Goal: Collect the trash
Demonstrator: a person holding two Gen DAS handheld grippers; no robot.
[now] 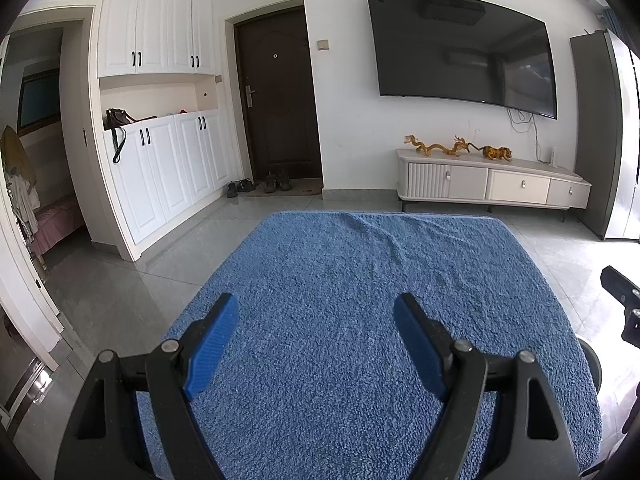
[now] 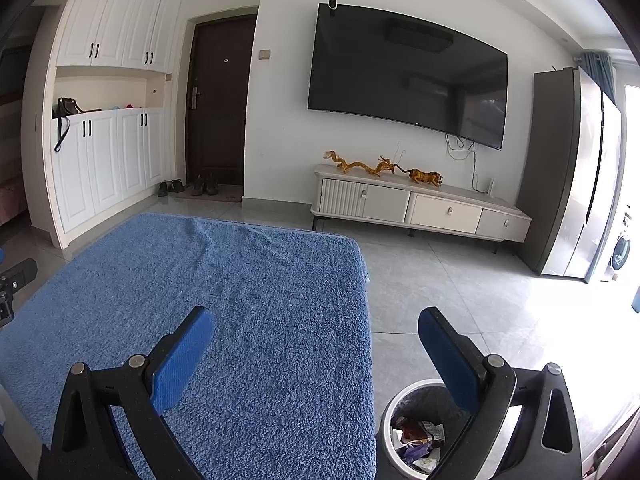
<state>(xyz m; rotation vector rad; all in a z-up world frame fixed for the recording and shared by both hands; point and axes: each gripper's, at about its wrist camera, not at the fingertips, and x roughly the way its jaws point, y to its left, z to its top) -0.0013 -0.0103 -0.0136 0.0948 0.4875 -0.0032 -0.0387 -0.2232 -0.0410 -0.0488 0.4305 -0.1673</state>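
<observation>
The left gripper (image 1: 316, 344) hovers over the blue-towelled counter (image 1: 360, 280), jaws released and holding nothing. The right gripper (image 2: 316, 356) hangs above the counter's 3 o'clock edge, jaws likewise released. The trash (image 2: 416, 438) lies inside a white bin (image 2: 386, 420) on the floor just beside the counter, at 5 o'clock in the right wrist view.

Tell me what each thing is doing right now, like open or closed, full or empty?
left gripper: open, holding nothing.
right gripper: open, holding nothing.
trash bin: no lid on, wrappers inside.
blue cloth: spread flat, a few wrinkles, nothing on it.
front door: closed.
TV: off, screen dark.
cabinet doors: closed.
TV stand drawers: closed.
</observation>
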